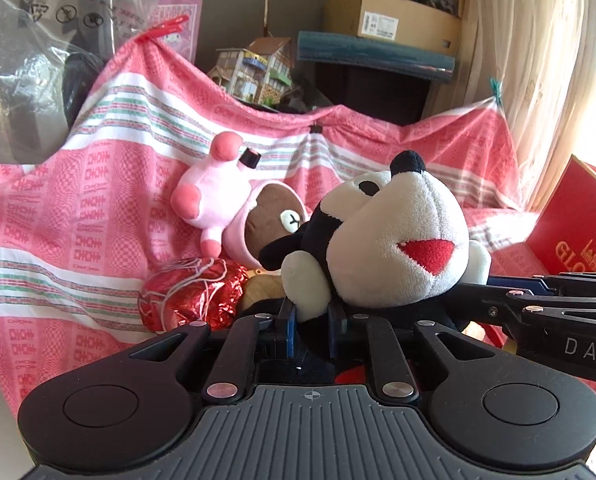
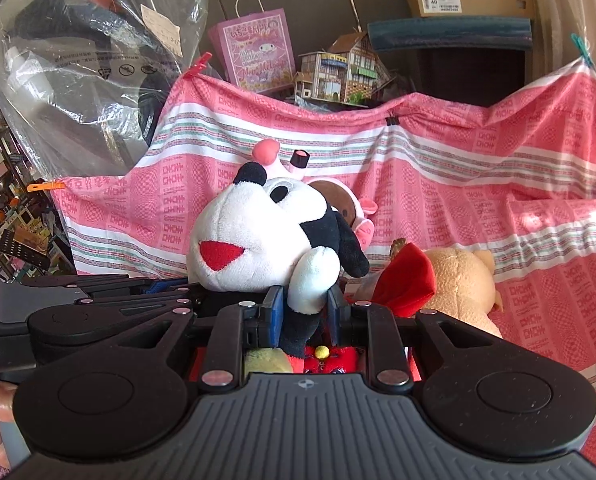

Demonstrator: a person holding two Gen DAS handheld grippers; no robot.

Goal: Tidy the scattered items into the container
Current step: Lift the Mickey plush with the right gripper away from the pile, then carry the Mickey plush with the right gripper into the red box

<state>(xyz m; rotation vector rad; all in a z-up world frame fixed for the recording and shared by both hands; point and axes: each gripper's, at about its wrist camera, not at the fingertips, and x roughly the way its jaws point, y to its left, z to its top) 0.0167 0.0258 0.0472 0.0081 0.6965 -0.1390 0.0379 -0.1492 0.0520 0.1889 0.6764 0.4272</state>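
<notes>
Fingers of both grippers pinch one black-and-white plush dog: the left gripper clamps one white paw, the right gripper the other, presumably to carry the floppy toy level. It hangs above the pink striped cloth. Behind, left to right, lie one pink-hooded bear plush, one red foil heart and one tan plush. No container is identifiable.

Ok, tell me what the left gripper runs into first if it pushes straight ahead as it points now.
The left gripper is already shut on the black-and-white plush, so that fills its path. Beyond, probably the pink-hooded bear plush, though depth is unclear.
</notes>
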